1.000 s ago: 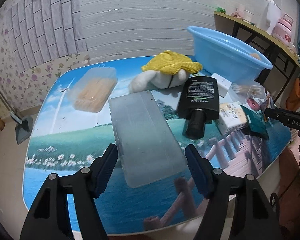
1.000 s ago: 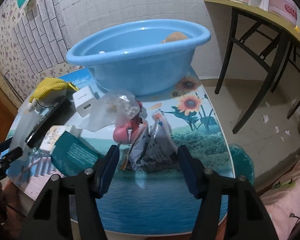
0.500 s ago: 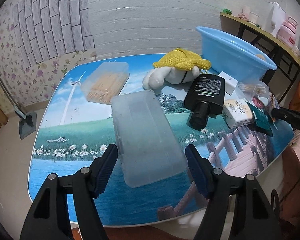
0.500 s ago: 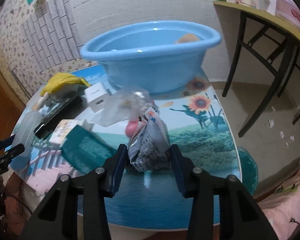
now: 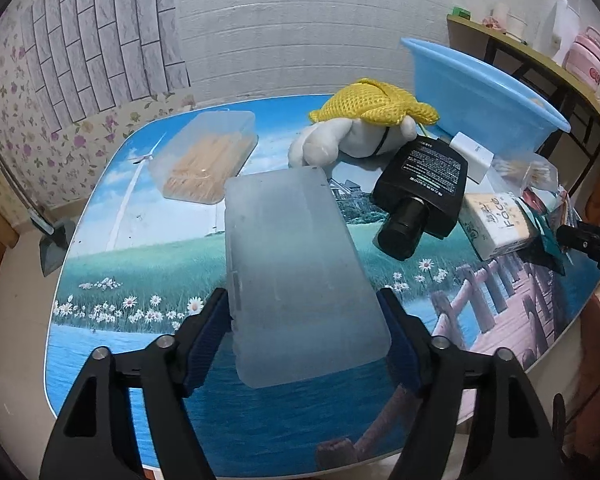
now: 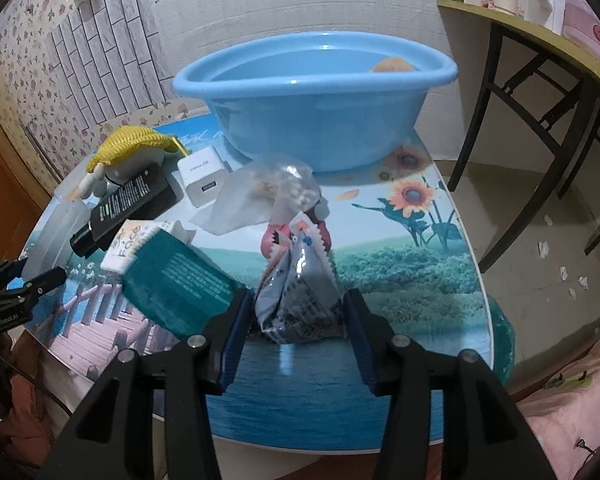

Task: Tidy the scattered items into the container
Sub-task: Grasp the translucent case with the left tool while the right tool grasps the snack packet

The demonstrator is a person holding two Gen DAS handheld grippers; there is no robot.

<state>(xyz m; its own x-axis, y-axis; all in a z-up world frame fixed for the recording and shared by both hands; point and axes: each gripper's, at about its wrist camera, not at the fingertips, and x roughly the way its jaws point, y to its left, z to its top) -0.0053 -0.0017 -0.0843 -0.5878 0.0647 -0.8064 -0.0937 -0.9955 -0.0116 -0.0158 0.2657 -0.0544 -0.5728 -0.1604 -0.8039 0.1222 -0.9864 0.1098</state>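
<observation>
The frosted plastic box point(image 5: 292, 256) lies lengthwise on the picture-print table point(image 5: 140, 280). My left gripper point(image 5: 304, 316) straddles the box's near end; its jaws are opening, pads right at the box's long edges without a clear squeeze. My right gripper point(image 6: 298, 308) has its pads against both sides of a crumpled silver snack packet point(image 6: 296, 280), which stands upright between them while the jaws ease slightly wider. The blue basin point(image 6: 316, 120) stands behind it, with an orange object point(image 6: 392, 66) inside.
Also scattered on the table: a black bottle point(image 5: 424, 184), a white plush under yellow net point(image 5: 364, 128), a clear tub of sticks point(image 5: 204, 160), a white charger point(image 6: 202, 180), a clear bag point(image 6: 260, 196), a teal packet point(image 6: 180, 280), a small carton point(image 5: 496, 220). A dark-legged side table point(image 6: 540, 80) stands right.
My right jaws closed in on the snack packet, which now stands crumpled between them. My left gripper came closer over the frosted box and its jaws widened around the near end.
</observation>
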